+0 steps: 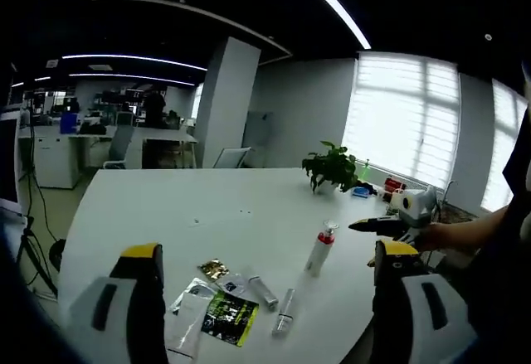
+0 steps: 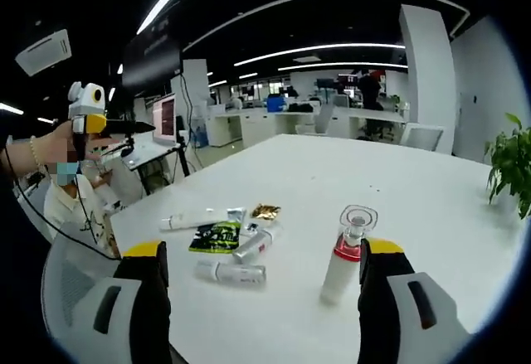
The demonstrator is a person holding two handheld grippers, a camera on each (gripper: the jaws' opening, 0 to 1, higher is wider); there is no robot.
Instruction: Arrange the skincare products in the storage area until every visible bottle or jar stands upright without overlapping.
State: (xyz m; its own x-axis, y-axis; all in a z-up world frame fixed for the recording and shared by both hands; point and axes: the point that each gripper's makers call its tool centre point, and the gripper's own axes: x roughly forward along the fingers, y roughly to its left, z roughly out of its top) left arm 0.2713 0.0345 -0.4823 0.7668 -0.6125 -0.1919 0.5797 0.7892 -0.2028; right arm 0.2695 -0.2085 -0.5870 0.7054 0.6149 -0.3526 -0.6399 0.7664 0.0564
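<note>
White surface point(image 2: 348, 173): one bottle point(image 2: 347, 254) stands, tubes point(image 2: 231, 274) lie flat; right gripper point(image 2: 259, 298) and left gripper point(image 1: 270, 302) gape empty—next, probably grab a tube.

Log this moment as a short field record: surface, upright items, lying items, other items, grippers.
surface: white table
upright: one bottle with a red band and clear cap, standing apart from the rest
lying: small tube, silver tube, long white tube, all flat
packets: green-black sachet and gold sachet among the tubes
plant: potted, at the table's far edge
left gripper: open, above the table, holding nothing
right gripper: open, holding nothing, bottle just ahead by its right jaw
</note>
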